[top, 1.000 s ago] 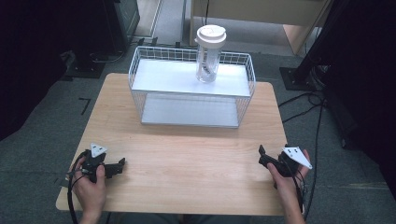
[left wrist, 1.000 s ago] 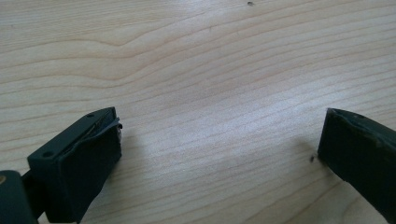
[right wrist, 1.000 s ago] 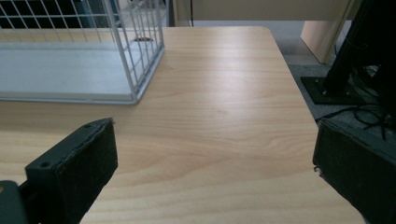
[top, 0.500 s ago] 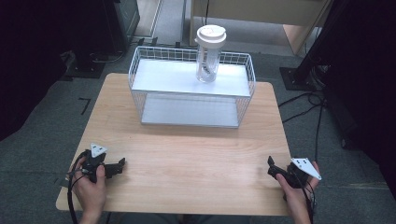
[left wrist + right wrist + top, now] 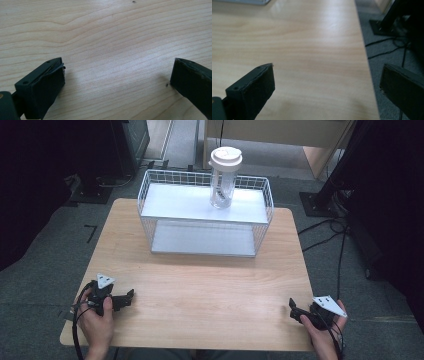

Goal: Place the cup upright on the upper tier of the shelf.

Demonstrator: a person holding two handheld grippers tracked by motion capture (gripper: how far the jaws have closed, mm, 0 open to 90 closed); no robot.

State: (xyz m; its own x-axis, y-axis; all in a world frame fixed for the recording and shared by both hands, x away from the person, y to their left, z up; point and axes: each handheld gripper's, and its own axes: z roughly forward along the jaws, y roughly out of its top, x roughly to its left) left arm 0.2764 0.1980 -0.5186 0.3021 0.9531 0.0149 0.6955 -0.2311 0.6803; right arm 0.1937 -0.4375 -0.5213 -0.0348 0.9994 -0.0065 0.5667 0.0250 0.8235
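The right gripper (image 5: 296, 310) has dropped back to the counter (image 5: 210, 285) edge — fingers wide, like the left gripper (image 5: 126, 298). A lidded tumbler (image 5: 223, 177) is standing in the wire basket (image 5: 150, 227).

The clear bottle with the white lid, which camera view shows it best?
The high view: the bottle stands upright on the top shelf of the white wire rack, seen whole, lid on. The left gripper view looks at bare table wood, and the right gripper view catches a corner of the rack's base, not the bottle.
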